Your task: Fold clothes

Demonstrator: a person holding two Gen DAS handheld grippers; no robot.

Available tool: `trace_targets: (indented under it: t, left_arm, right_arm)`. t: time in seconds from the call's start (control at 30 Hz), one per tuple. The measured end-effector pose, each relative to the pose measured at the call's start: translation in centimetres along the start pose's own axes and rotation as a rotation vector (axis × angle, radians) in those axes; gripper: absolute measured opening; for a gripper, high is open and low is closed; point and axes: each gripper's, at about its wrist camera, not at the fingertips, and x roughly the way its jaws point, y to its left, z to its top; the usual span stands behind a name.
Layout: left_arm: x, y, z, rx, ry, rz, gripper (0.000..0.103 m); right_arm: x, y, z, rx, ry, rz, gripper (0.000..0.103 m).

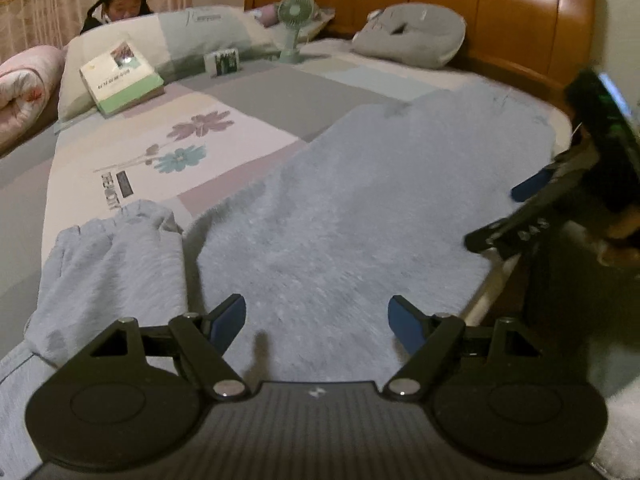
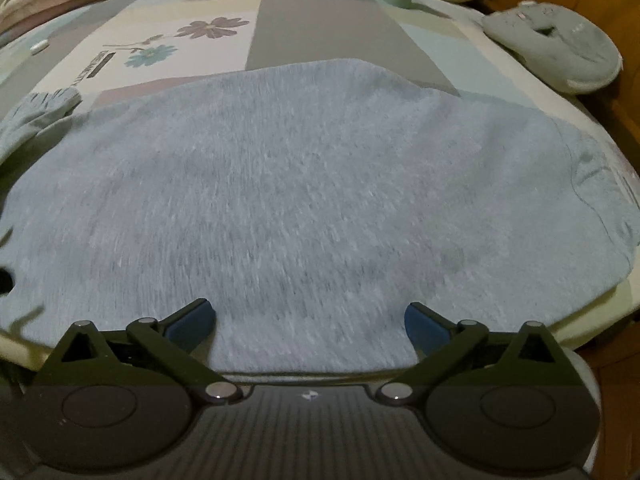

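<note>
A pale blue-grey sweater [image 1: 360,208] lies spread flat on the bed, with one sleeve [image 1: 116,256] lying at the left. My left gripper [image 1: 316,320] hovers open over the sweater's near end, nothing between its blue pads. The same sweater [image 2: 304,192] fills the right wrist view, its sleeve cuff [image 2: 44,108] at the far left and the neckline at the right edge. Over the sweater's near hem my right gripper [image 2: 310,320] stands open and empty. In the left wrist view the right gripper [image 1: 528,208] appears at the right edge of the bed.
The bed has a patchwork flower sheet [image 1: 188,148]. A book [image 1: 120,80], a small box [image 1: 222,62] and a green desk fan [image 1: 294,24] stand at the back. A grey pillow [image 1: 412,36] leans on the wooden headboard [image 1: 500,8]. A person [image 1: 120,0] sits behind the bedding.
</note>
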Motion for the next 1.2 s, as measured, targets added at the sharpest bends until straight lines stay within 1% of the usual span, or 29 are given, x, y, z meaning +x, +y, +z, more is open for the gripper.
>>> trace_targets:
  t: [0.17, 0.3, 0.47, 0.6, 0.77, 0.87, 0.97, 1.13, 1.2]
  left_arm:
    - [-0.5, 0.8, -0.3, -0.016, -0.026, -0.005, 0.080]
    - [-0.4, 1.0, -0.1, -0.015, -0.022, 0.002, 0.080]
    - [-0.2, 0.5, 0.5, 0.001, 0.003, 0.020, 0.080]
    - [0.7, -0.2, 1.2, 0.009, 0.045, 0.037, 0.080]
    - [1.8, -1.4, 1.8, 0.049, 0.096, 0.058, 0.080]
    - [1.8, -1.5, 2.4, 0.057, 0.107, 0.084, 0.080]
    - [1.3, -0.7, 3.4, 0.055, 0.102, 0.111, 0.080]
    - [1.3, 1.9, 5.3, 0.058, 0.124, 0.204, 0.080]
    - [2.1, 3.4, 6.2, 0.044, 0.150, 0.252, 0.080]
  right_arm:
    - [0.0, 0.3, 0.1, 0.012, 0.007, -0.013, 0.103]
    - [0.0, 0.3, 0.0, 0.011, 0.004, -0.013, 0.103]
    - [0.1, 0.0, -0.1, 0.002, -0.008, 0.001, 0.103]
    - [0.0, -0.3, -0.3, -0.014, -0.028, 0.026, 0.103]
    - [-0.1, -0.4, -0.7, -0.023, -0.052, 0.037, 0.103]
    - [-0.1, -0.5, -0.9, -0.028, -0.065, 0.045, 0.103]
    - [-0.2, -0.5, -1.0, -0.032, -0.078, 0.052, 0.103]
    - [-0.2, -0.7, -1.3, -0.040, -0.100, 0.065, 0.103]
    - [-0.3, -0.7, -1.4, -0.043, -0.108, 0.069, 0.103]
